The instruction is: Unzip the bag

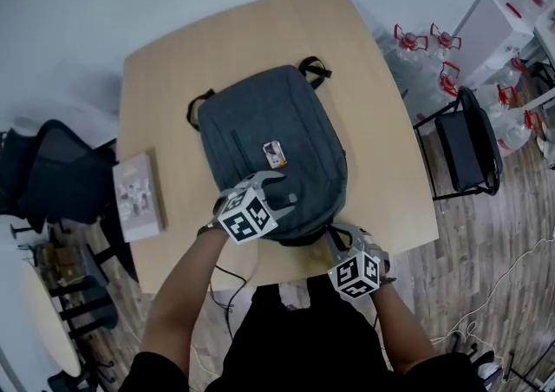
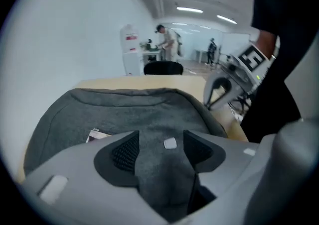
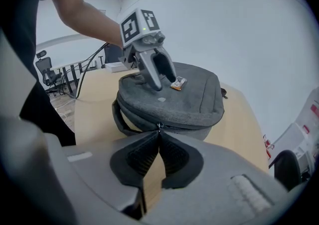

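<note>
While the grey bag (image 1: 269, 130) lies flat in the middle of the wooden table (image 1: 381, 130), we hold the left gripper (image 2: 162, 149) over its front panel, jaws spread wide, with only the fabric showing between them. We have the right gripper (image 3: 159, 137) at the bag's near edge, its jaws pinched together on the zipper pull (image 3: 159, 127). A small label (image 1: 274, 153) sits on the panel, and a book (image 1: 137, 197) lies near the table's left edge.
</note>
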